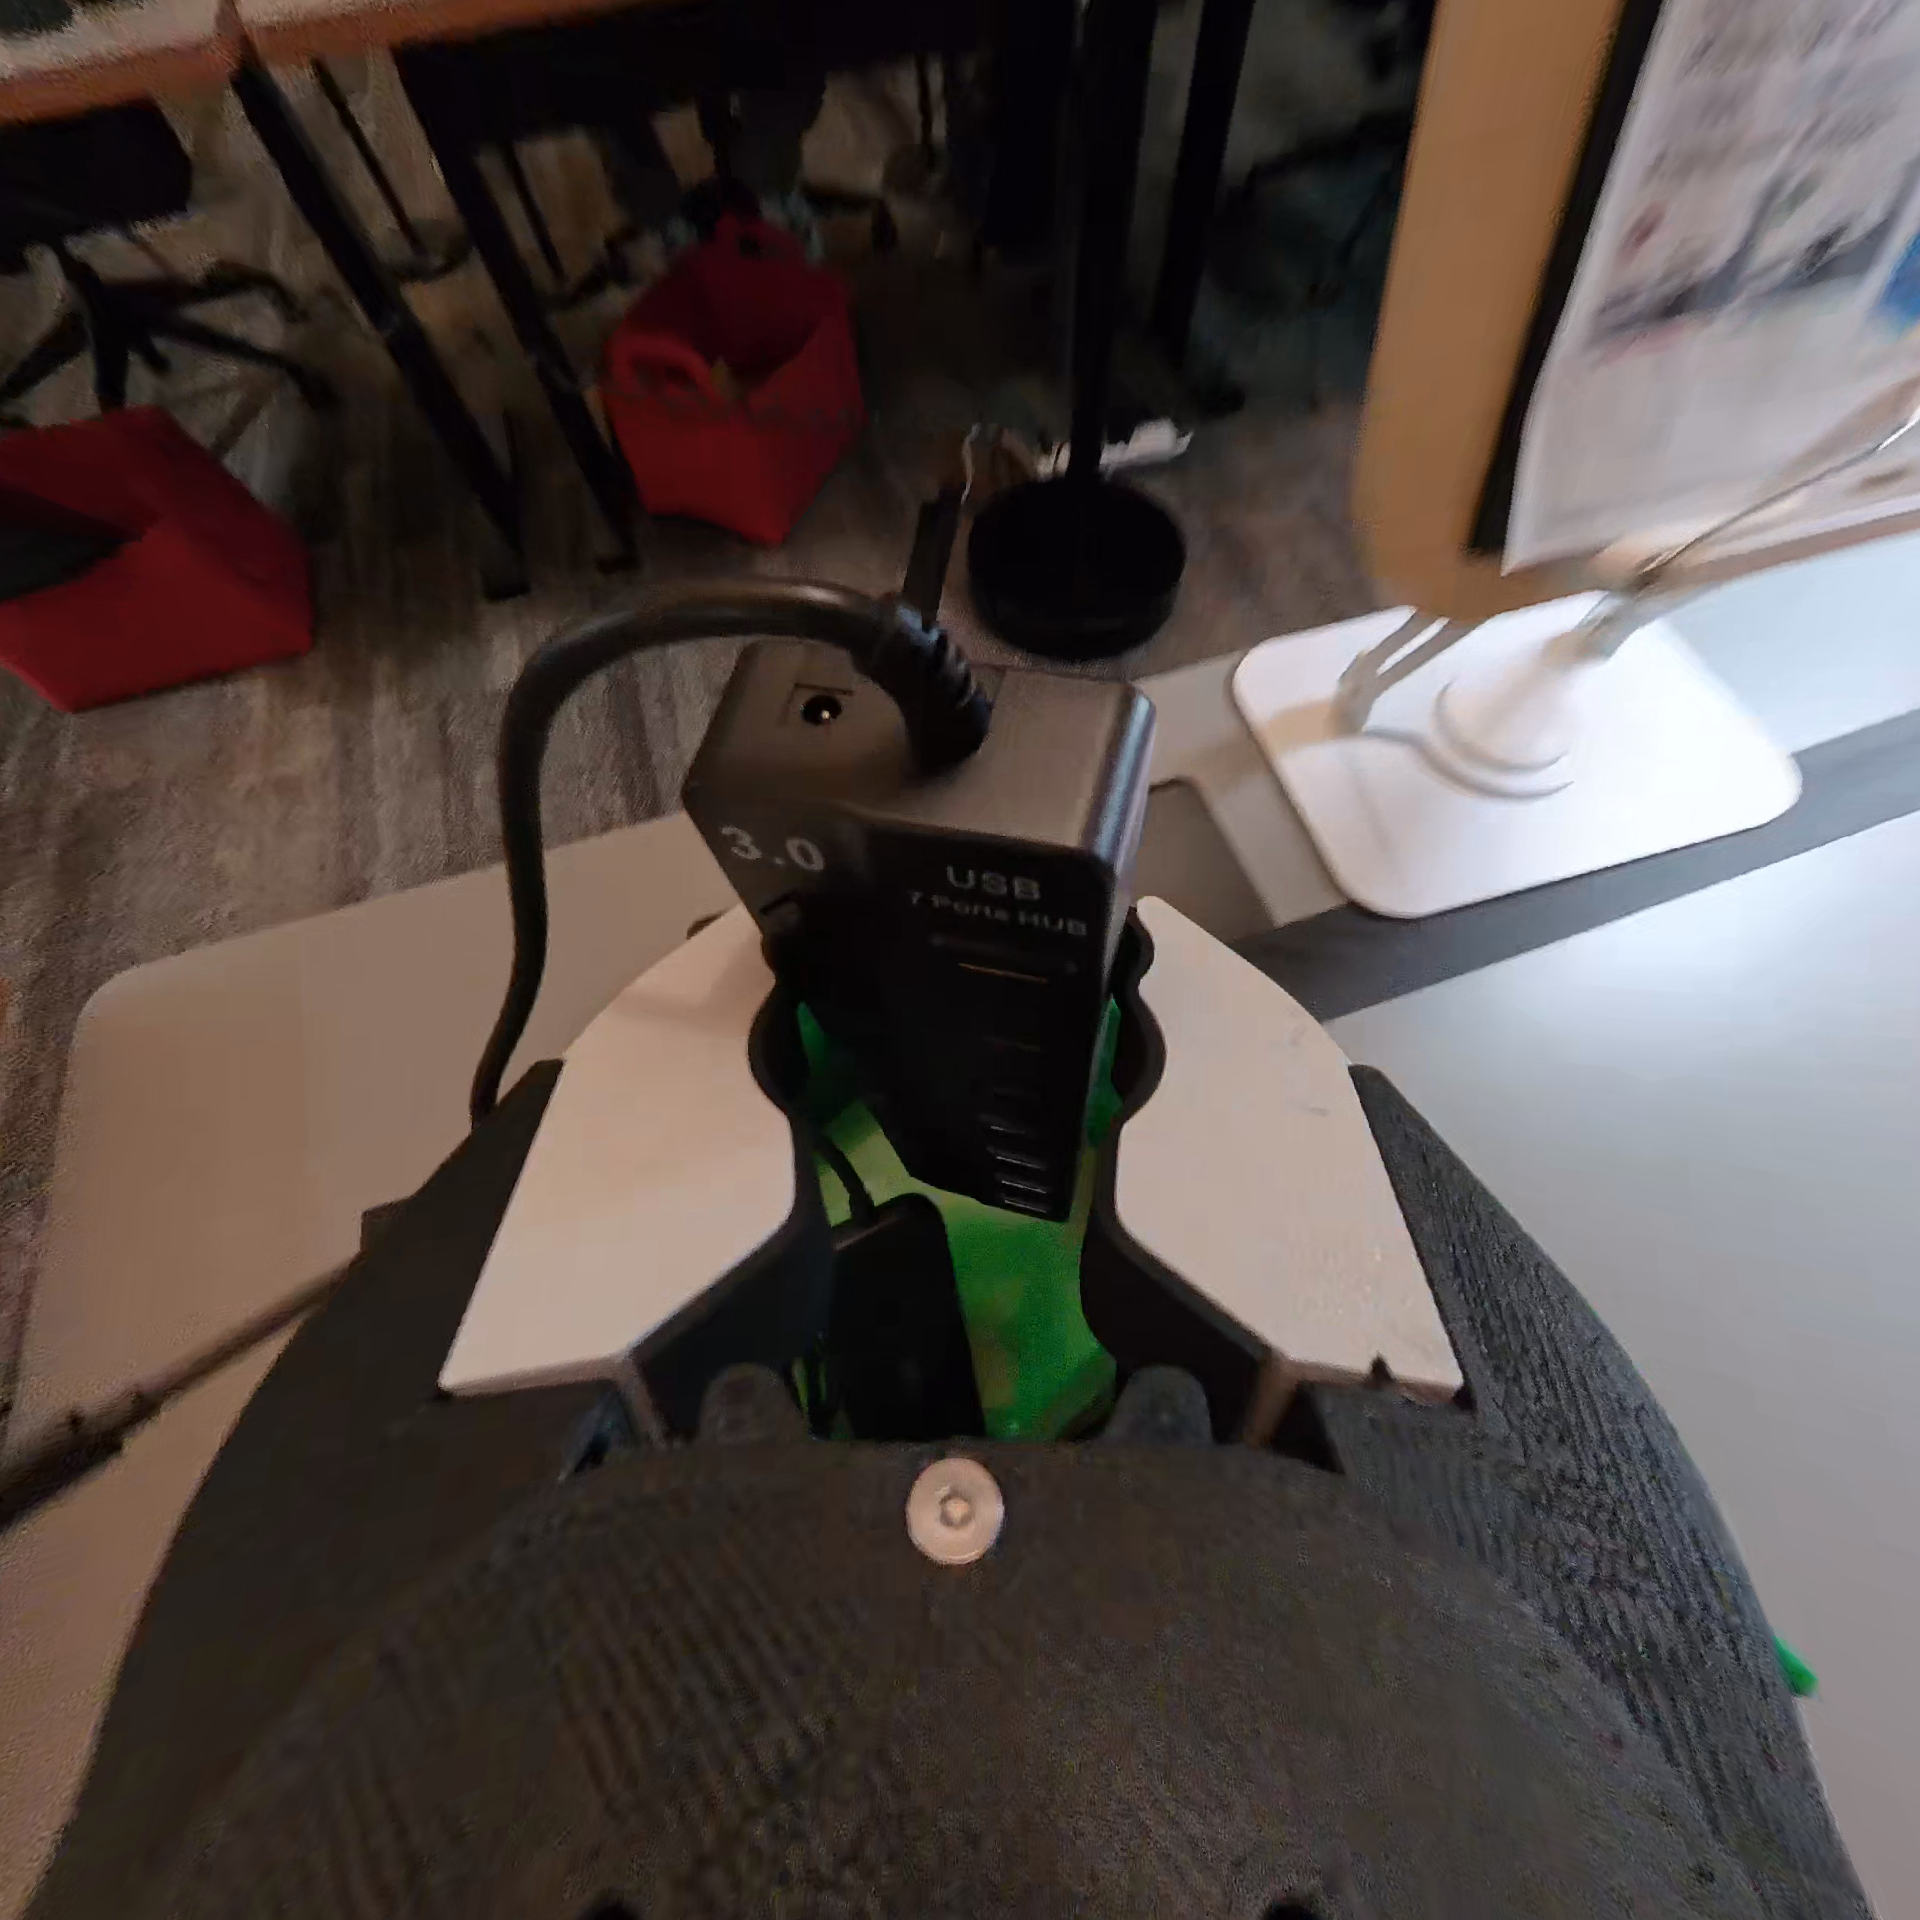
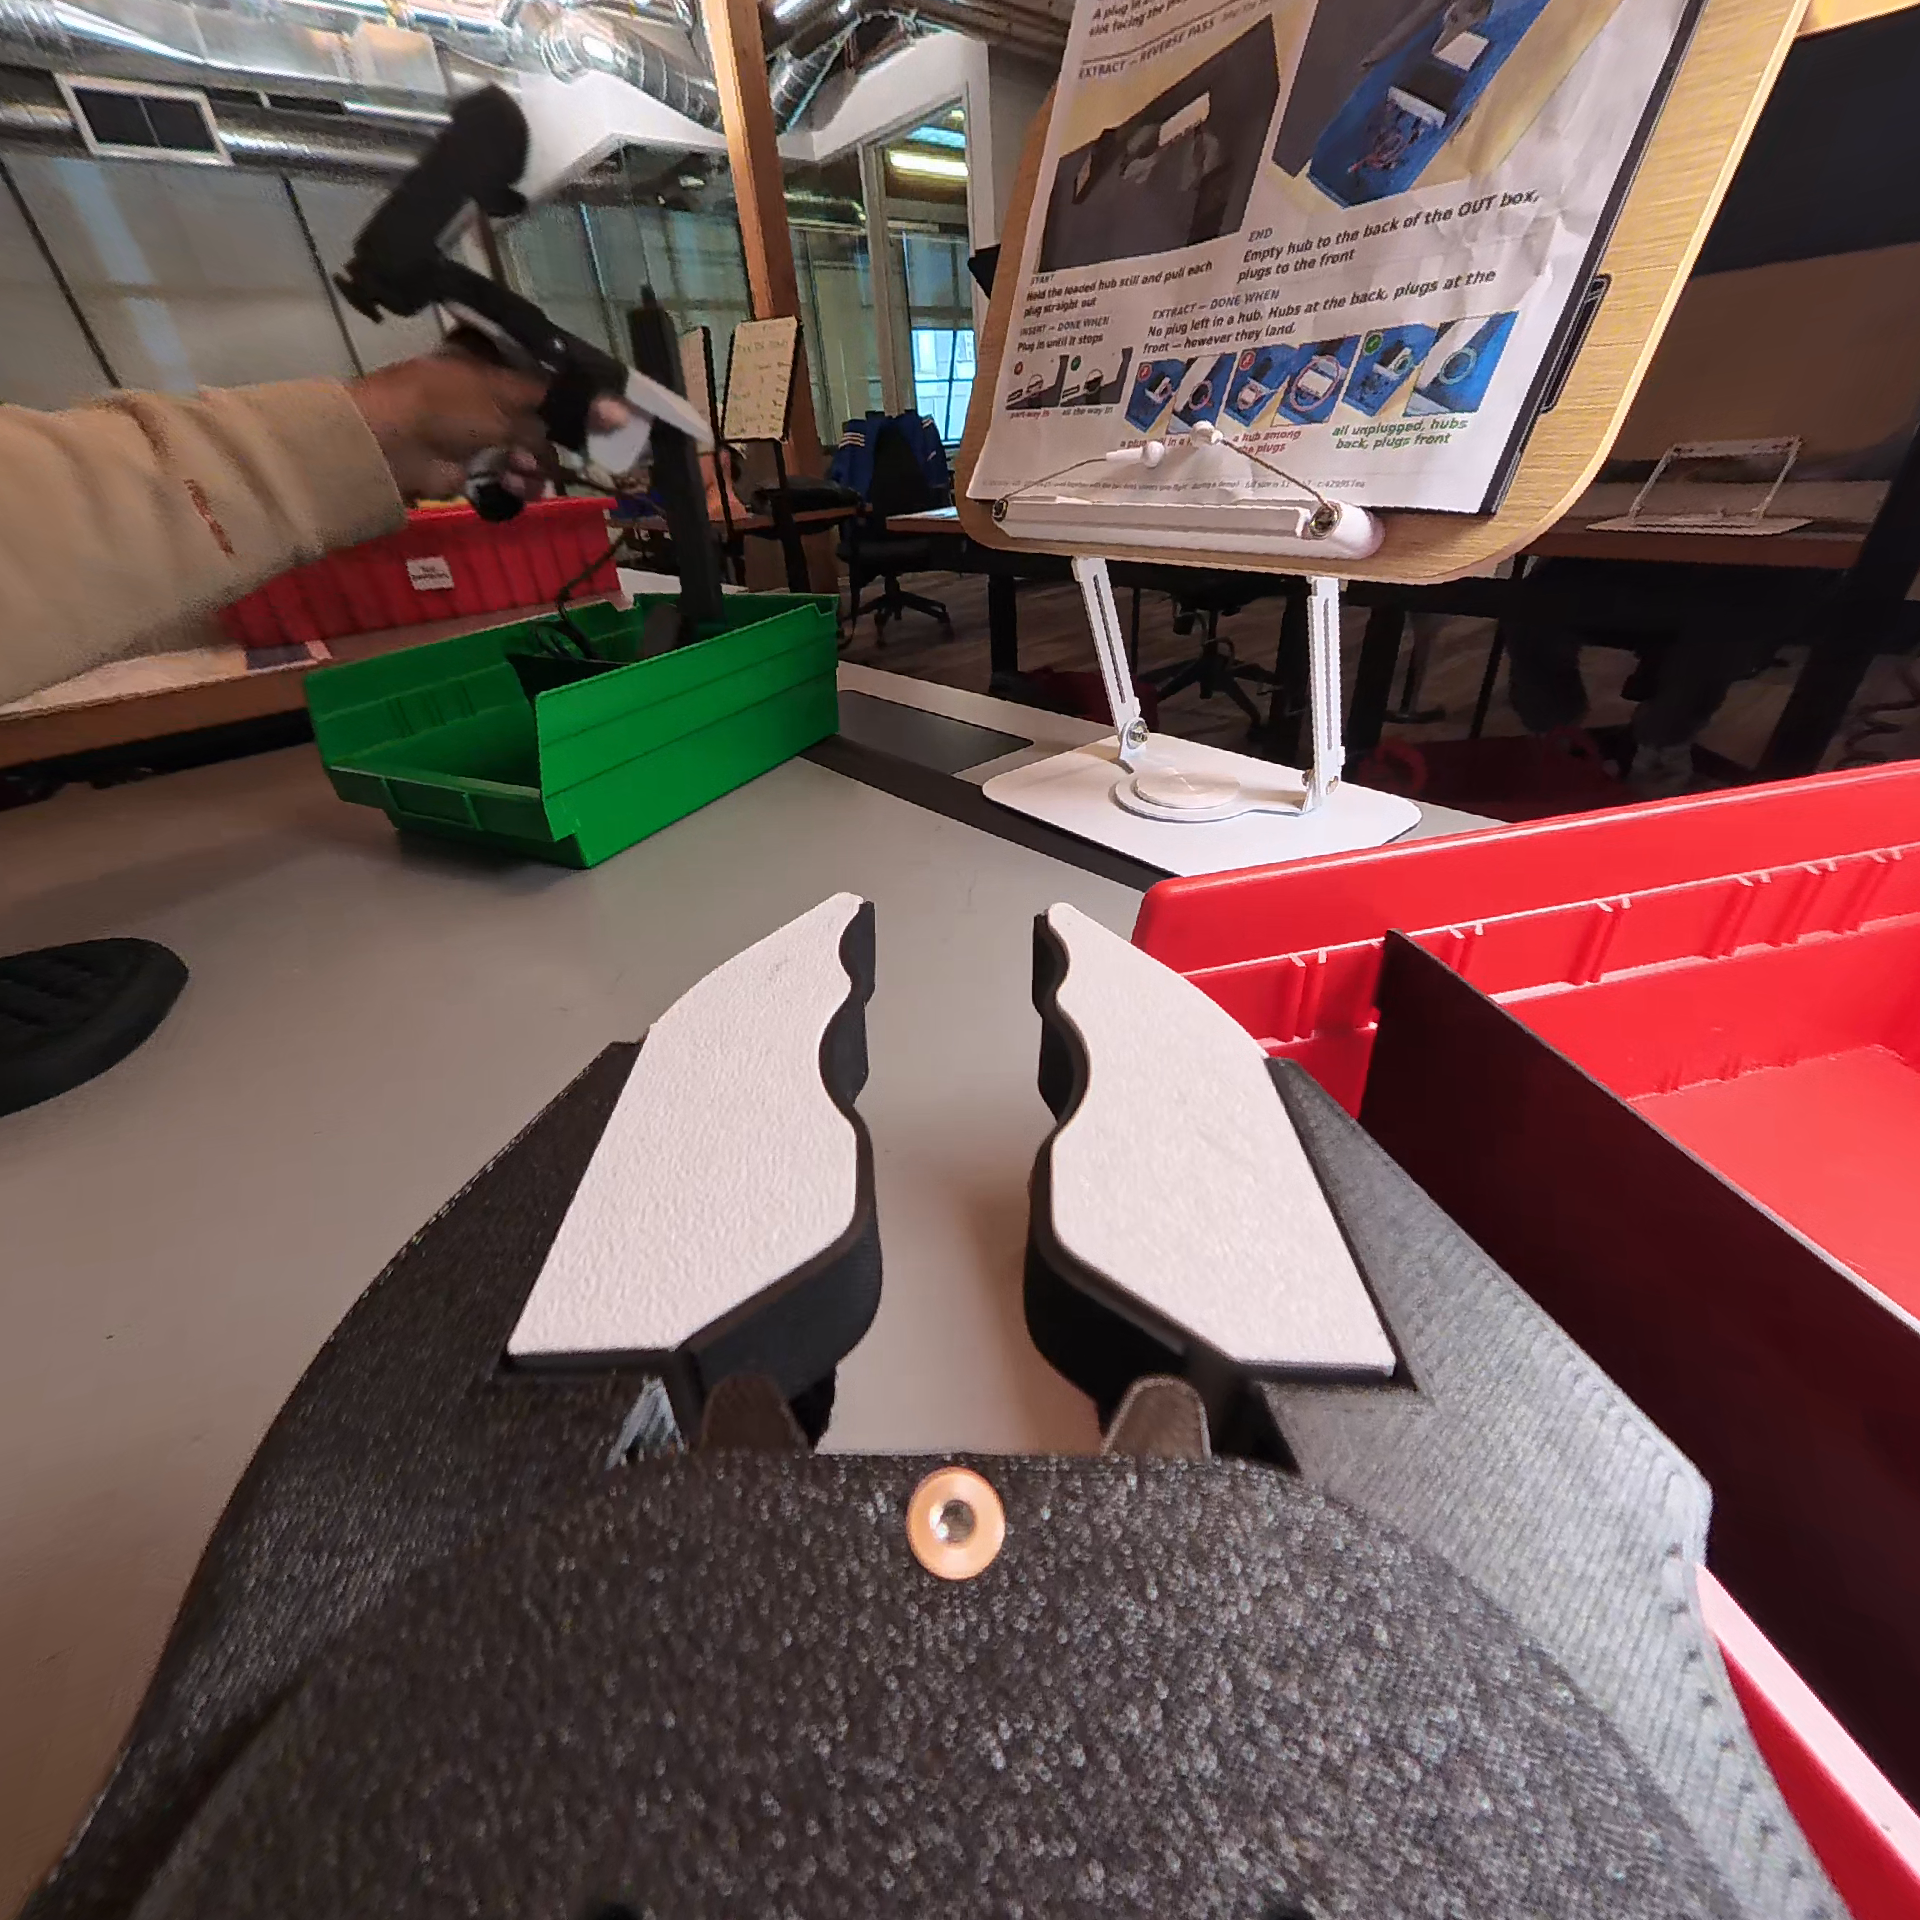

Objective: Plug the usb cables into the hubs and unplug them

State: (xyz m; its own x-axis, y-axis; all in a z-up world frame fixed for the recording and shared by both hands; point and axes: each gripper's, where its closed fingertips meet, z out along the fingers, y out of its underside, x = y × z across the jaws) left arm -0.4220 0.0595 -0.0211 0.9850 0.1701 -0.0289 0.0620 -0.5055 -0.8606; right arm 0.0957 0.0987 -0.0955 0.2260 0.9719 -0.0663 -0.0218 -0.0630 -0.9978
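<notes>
My left gripper is shut on a black USB hub, which stands up between the white fingers. The hub's black cable loops out of its top end and down to the left. Green plastic shows below, between the fingers. In the right wrist view the left gripper is held high by a hand, with the hub hanging down over the green bin. My right gripper is open and empty above the grey table, just left of a red bin.
The red bin has a black divider. A tilted board with an instruction sheet stands on a white base at the back. Another red bin sits behind the green one. A black pad lies at the left.
</notes>
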